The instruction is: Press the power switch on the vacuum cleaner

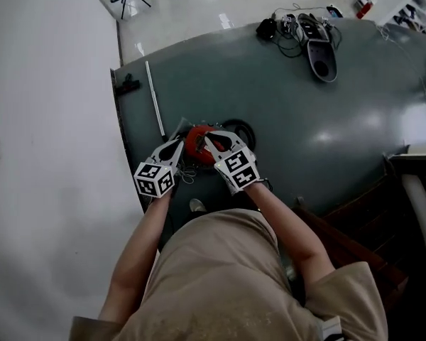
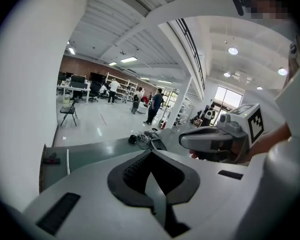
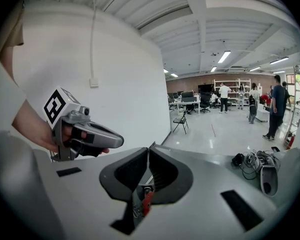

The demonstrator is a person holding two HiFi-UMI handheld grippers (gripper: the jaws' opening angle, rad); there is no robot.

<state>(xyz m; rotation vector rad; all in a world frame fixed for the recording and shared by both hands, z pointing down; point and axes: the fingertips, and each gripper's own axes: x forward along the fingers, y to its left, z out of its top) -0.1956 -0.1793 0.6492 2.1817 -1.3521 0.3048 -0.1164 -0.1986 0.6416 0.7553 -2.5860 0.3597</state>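
Peering down, vacuum cleaner (image 1: 196, 146): red, frame centre, mostly hidden under our grippers; switch we cannot find.
Left gripper (image 1: 178, 143): jaws closed, empty, at its left edge.
Right gripper (image 1: 206, 140): jaws closed, over its red top.

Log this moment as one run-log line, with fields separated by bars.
left gripper: shut, empty, beside red vacuum cleaner | right gripper: shut, tips over it | press: cannot tell

The left tongs (image 2: 150, 153) meet at their tips over the green surface (image 2: 90, 154).
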